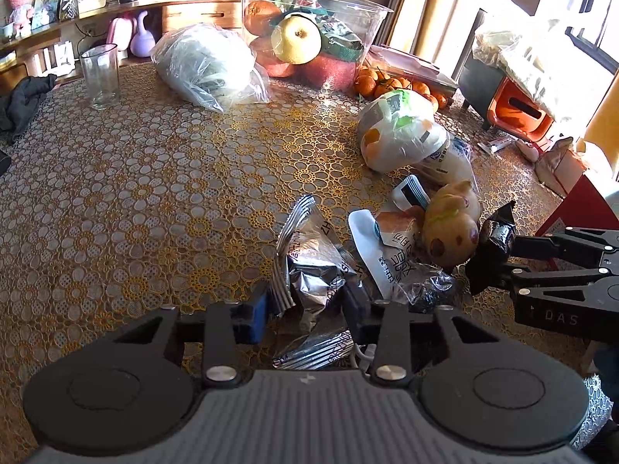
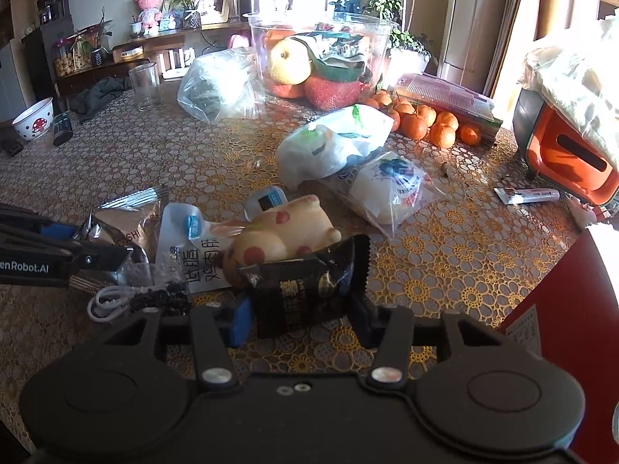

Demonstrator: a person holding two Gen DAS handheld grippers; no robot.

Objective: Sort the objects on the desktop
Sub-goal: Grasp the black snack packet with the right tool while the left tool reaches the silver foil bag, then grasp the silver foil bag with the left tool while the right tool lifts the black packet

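Observation:
A crinkled silver snack packet [image 1: 309, 278] lies on the lace tablecloth [image 1: 135, 201], and my left gripper [image 1: 305, 309] is shut on it, a pad pressing each side. In the right wrist view that left gripper [image 2: 96, 247] comes in from the left with the silver packet [image 2: 123, 232] in it. My right gripper [image 2: 301, 321] is shut on a black snack packet [image 2: 305, 290]; the left wrist view shows this packet [image 1: 495, 236] standing up from those fingertips. Between the two packets lie a spotted pig-shaped toy [image 2: 286, 236], a white printed pouch [image 2: 197, 259] and a coiled white cable [image 2: 108, 301].
Further back stand a drinking glass [image 1: 100, 77], a bag of greens [image 1: 209, 65], a clear tub of fruit [image 1: 309, 34], loose tangerines [image 2: 433, 123] and white plastic bags [image 2: 332, 143]. An orange appliance [image 2: 561, 154], a tube [image 2: 526, 195] and a red box [image 2: 572, 309] are on the right.

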